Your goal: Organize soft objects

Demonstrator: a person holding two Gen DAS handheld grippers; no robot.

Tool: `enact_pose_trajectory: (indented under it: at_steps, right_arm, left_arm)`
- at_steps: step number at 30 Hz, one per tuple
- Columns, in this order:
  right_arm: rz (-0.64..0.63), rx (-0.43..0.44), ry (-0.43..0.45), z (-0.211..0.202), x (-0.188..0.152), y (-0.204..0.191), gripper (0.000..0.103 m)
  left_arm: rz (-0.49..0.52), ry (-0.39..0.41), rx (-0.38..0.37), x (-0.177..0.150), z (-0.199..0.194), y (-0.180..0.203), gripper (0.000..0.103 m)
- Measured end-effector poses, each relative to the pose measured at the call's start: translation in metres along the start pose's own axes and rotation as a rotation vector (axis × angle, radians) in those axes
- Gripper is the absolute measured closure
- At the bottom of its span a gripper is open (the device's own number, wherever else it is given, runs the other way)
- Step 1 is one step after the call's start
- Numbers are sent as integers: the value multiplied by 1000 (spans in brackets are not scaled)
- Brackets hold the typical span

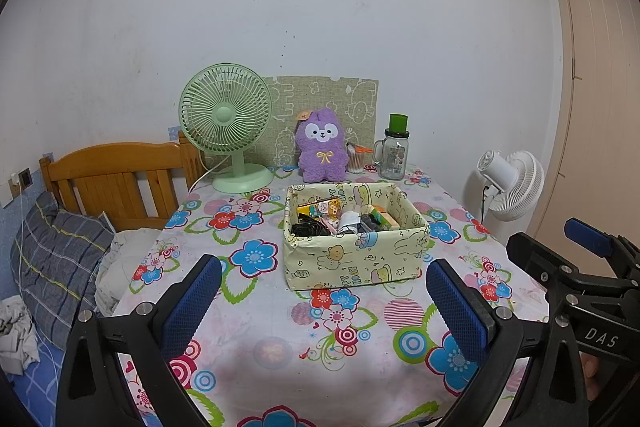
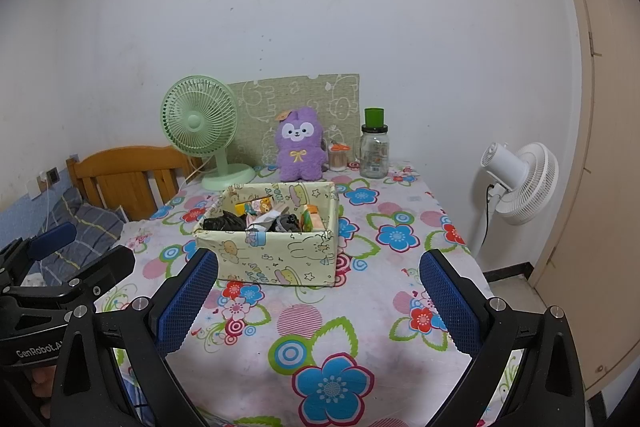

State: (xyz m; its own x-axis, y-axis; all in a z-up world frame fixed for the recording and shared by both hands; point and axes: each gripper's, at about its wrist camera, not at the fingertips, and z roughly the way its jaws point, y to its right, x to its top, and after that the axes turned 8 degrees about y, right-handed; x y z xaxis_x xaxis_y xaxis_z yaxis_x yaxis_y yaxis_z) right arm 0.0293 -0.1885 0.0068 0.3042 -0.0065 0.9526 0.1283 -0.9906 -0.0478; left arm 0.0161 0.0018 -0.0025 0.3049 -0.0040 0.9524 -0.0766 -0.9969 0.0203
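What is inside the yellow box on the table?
The yellow box holds a jumble of small items: something black at left, white paper, colourful packets. What lies under them is covered.

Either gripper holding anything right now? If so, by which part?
Nothing held. Left gripper and right gripper both open and empty above the table, short of the plush.

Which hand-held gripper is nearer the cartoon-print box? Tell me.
Roughly equal; the right hand-held gripper looks marginally nearer. It sits in front of the cartoon-print box, offset right. The left hand-held gripper sits in front too, offset left. Both open.
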Motion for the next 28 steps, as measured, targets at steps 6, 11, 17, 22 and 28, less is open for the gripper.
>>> enact_pose_trajectory:
  at_steps: [6, 11, 17, 22, 28]
  right_arm:
    - [-1, 1, 0, 0, 0, 0, 1]
    - [0, 2, 0, 0, 0, 0, 1]
    - [-1, 0, 0, 0, 0, 0, 1]
    - [0, 1, 0, 0, 0, 0, 1]
    - [0, 0, -1, 0, 0, 0, 1]
  left_arm:
    - [0, 0, 1, 0, 0, 0, 0]
    - [0, 1, 3, -1, 0, 1, 0]
    - [0, 0, 2, -1, 0, 1, 0]
    - [0, 1, 2, -2, -1, 1, 0]
    - [0, 1, 1, -2, -1, 1, 0]
